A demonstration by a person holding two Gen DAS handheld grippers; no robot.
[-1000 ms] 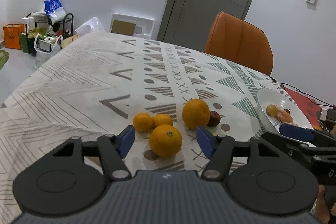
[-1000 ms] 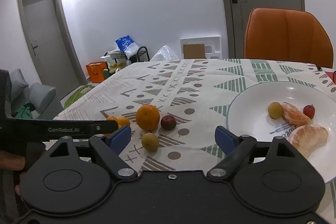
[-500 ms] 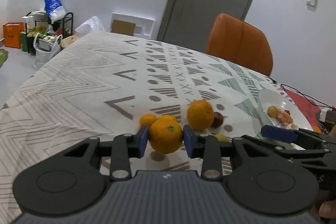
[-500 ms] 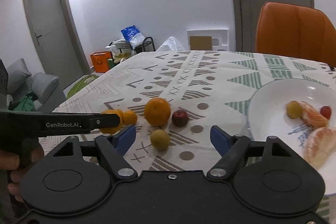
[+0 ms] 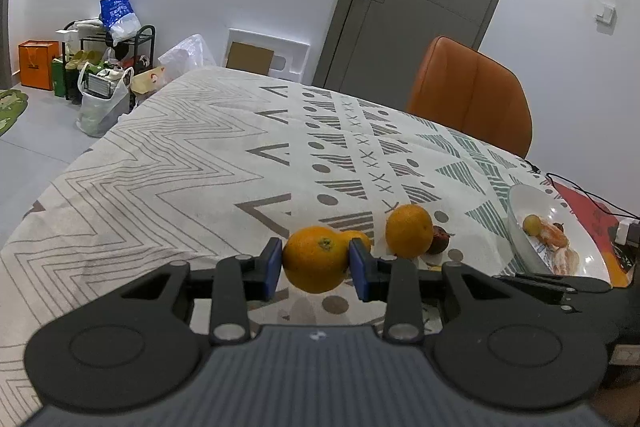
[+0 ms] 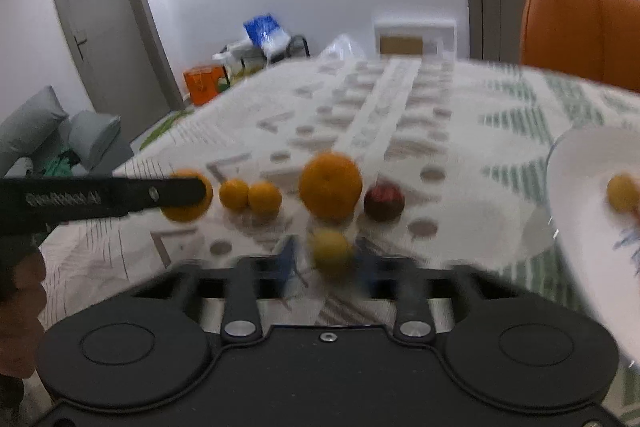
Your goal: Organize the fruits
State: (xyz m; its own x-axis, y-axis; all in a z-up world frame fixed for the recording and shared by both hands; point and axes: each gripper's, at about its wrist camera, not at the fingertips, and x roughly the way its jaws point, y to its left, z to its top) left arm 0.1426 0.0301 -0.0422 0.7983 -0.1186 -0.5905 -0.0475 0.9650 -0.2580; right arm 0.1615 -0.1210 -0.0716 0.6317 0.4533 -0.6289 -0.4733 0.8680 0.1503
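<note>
My left gripper (image 5: 316,263) is shut on an orange (image 5: 314,257) and holds it just above the patterned tablecloth. A larger orange (image 5: 409,230) and a dark red fruit (image 5: 440,242) lie beyond it. In the blurred right wrist view, my right gripper (image 6: 329,261) has its blue pads close on both sides of a small yellow-green fruit (image 6: 331,251). Two small oranges (image 6: 250,195), the large orange (image 6: 330,185) and the dark red fruit (image 6: 384,202) lie behind. The white plate (image 6: 576,227) at right holds a yellow fruit (image 6: 622,193).
The plate (image 5: 520,227) also shows in the left wrist view with peeled orange segments (image 5: 554,237). An orange chair (image 5: 470,95) stands at the table's far side. A cable and red mat (image 5: 592,219) lie beyond the plate. Bags and a shoe rack (image 5: 104,67) stand on the floor left.
My left gripper closed on the orange and lifted it slightly. My right gripper moved forward and down and its pads closed in around the small yellow-green fruit.
</note>
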